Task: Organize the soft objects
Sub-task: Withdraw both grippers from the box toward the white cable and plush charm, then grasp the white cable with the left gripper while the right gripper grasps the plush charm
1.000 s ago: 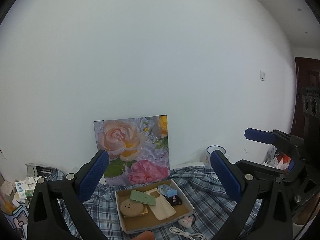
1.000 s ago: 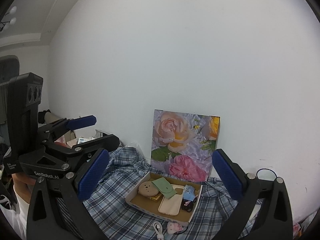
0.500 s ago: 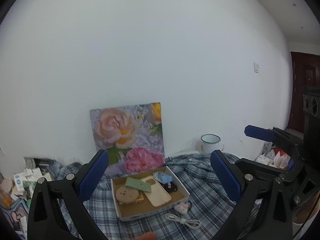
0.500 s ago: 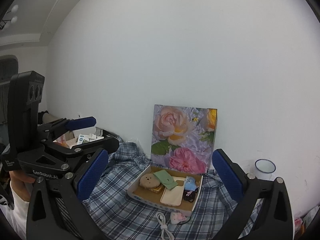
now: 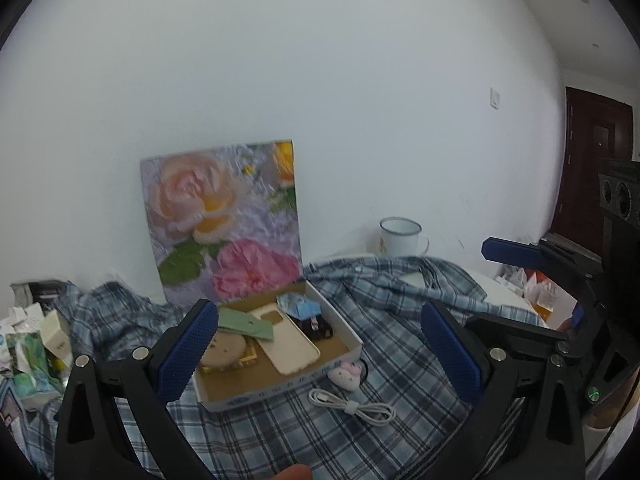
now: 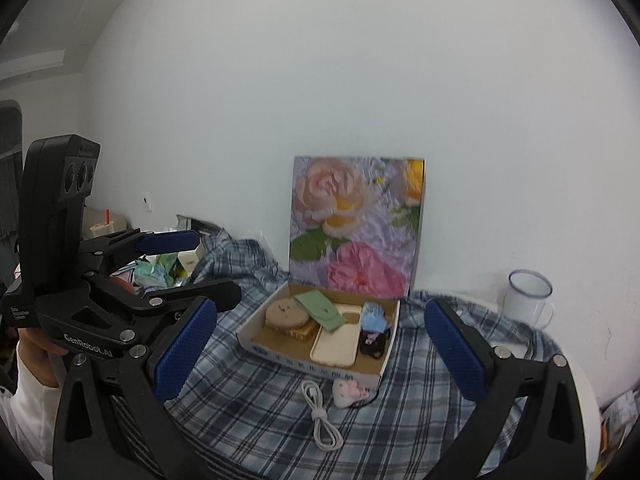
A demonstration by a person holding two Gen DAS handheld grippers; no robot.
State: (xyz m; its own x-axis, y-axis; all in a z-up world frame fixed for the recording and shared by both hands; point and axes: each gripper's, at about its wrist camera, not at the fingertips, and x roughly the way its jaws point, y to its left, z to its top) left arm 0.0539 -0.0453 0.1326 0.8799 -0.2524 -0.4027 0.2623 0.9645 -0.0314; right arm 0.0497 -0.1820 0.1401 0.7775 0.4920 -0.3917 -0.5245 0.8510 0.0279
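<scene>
Both jaws stand wide apart and empty: left gripper [image 5: 320, 350], right gripper [image 6: 320, 348]. Most soft items already lie in the cardboard box [image 6: 256, 334]; a pink plush [image 6: 349, 393] and cable [image 6: 322, 420] remain on the plaid cloth [image 6: 248, 392] beside it.

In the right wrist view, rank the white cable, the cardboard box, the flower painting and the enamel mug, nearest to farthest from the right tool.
1. White cable, on the plaid cloth, just ahead of the right tool.
2. Cardboard box, centre.
3. Flower painting and enamel mug, both by the wall: too close to call.
</scene>
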